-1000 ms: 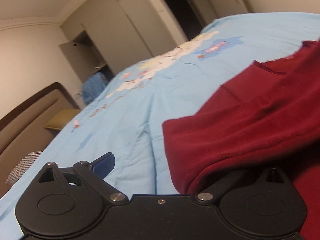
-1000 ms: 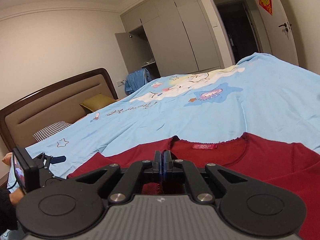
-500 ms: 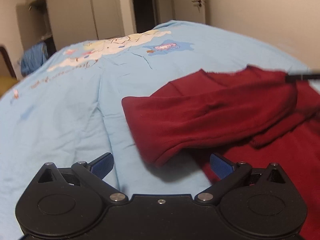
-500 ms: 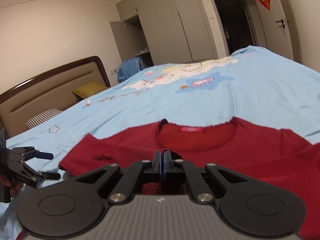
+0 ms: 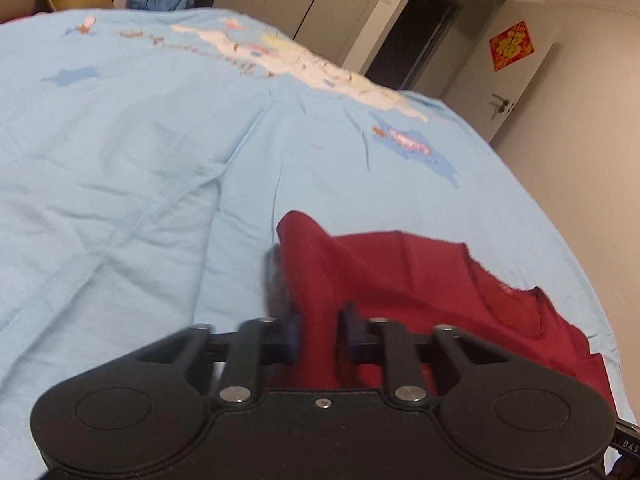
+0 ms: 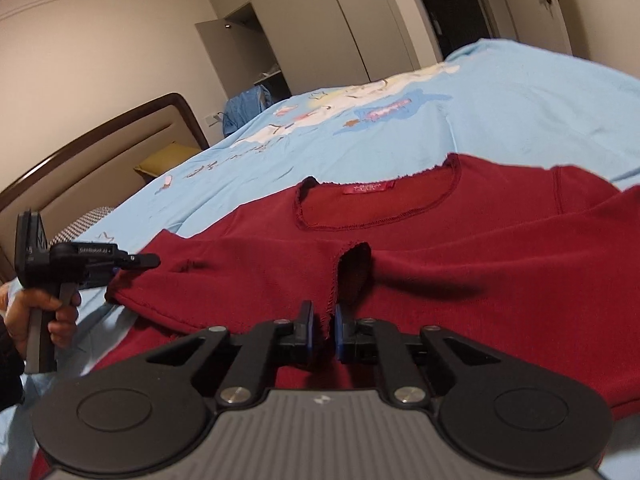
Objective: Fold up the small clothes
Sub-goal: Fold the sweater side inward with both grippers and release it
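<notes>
A dark red long-sleeved top [image 6: 480, 260] lies flat on the light blue bed cover [image 6: 520, 100], its neckline and label [image 6: 366, 189] facing me. In the right wrist view my right gripper [image 6: 324, 328] is parted a little, and the cuff edge of a folded-in sleeve [image 6: 352, 264] hangs in the gap. My left gripper [image 6: 148, 261], held by a hand [image 6: 44, 312], pinches the top's left corner. In the left wrist view my left gripper [image 5: 319, 336] is closed on a raised fold of the red top [image 5: 400, 280].
The blue bed cover [image 5: 140, 160] spreads wide to the left and far side of the top. A padded headboard [image 6: 100, 148] and pillows stand at the left. Wardrobes [image 6: 320, 20] and a door [image 5: 516, 72] line the far wall.
My left gripper went from wide open beside the sleeve to closed on a fold of the top. My right gripper, tightly shut before, has parted slightly around the cuff.
</notes>
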`<state>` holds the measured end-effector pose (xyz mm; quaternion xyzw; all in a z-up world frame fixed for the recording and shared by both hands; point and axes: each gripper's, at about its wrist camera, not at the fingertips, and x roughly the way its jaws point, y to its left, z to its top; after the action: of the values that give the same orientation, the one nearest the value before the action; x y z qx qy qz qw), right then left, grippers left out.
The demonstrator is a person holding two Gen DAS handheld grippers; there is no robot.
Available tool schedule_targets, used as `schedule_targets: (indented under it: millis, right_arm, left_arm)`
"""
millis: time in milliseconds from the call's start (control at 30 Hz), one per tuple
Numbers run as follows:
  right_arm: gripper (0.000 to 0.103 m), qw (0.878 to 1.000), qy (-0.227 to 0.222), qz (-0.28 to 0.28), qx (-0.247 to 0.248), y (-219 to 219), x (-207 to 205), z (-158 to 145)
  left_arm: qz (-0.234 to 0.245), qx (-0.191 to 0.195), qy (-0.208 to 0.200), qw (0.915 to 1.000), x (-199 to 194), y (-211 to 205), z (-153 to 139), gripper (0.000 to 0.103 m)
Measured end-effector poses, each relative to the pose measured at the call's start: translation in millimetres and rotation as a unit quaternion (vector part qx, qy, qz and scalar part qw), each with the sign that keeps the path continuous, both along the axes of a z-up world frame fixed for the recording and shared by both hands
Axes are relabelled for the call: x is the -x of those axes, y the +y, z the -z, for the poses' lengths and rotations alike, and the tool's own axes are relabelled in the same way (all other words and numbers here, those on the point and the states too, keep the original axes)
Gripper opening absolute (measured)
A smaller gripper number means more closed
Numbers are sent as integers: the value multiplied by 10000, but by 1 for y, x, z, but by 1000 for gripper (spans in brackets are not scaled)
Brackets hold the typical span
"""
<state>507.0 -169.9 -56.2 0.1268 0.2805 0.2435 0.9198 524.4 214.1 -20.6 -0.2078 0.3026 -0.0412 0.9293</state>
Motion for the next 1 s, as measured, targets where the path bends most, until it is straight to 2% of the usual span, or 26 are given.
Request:
schedule_targets:
  millis: [33,133,233,333,400,500,567,633,667,733,767,800,833,900,933,1000]
  right_arm:
    - [7,10000,-71,-26,-4,0,4,-3]
    - [6,9993,-60,-93,-353,-8,14,-16]
    - [6,9986,-10,-73,-520,-13,19,-24]
    - [6,9991,212,-75,-371,-8,13,-16]
    - [6,9993,311,-96,-186,-3,13,-7]
    - [8,9998,174,-102,-3,-2,19,-5]
    - [12,9998,159,-71,-42,-6,24,-6]
    - [17,9999,123,-9,-25,-11,30,-9]
    - [18,10000,83,3,13,-13,34,-10]
    - [35,10000,18,-20,77,-19,46,-11]
    - [52,9999,-6,-34,113,-23,54,-10]
    - [60,9999,-41,-48,151,-26,62,-10]
    - [63,9997,-71,-59,212,-30,71,-9]
    - [78,9991,-108,-37,398,-38,92,-7]
    - [81,9988,-112,-18,473,-42,102,-5]
    - [90,9985,-67,19,534,-53,123,-2]
  left_arm:
    - [20,-79,-180,9998,4,-4,-3,10]
    - [113,-344,-424,9984,10,-13,-12,8]
    - [94,-577,-223,9980,2,-16,-12,8]
    - [-78,-763,148,9969,-7,-15,2,12]
    - [-235,-669,207,9973,-6,-12,10,18]
    - [-330,-548,186,9978,-1,-8,12,32]
    - [-292,-486,212,9982,4,-4,10,55]
    - [-307,-461,190,9983,11,-1,6,71]
    - [-319,-466,182,9982,16,0,4,73]
    - [-285,-520,218,9980,26,0,0,76]
    - [-265,-568,237,9978,32,-1,-1,81]
    - [-255,-629,229,9974,41,-2,-3,84]
    - [-224,-687,200,9972,51,-5,-4,89]
    - [-104,-801,123,9967,72,-10,-7,95]
    - [-56,-842,90,9964,83,-13,-8,99]
    - [86,-905,51,9958,108,-20,-10,100]
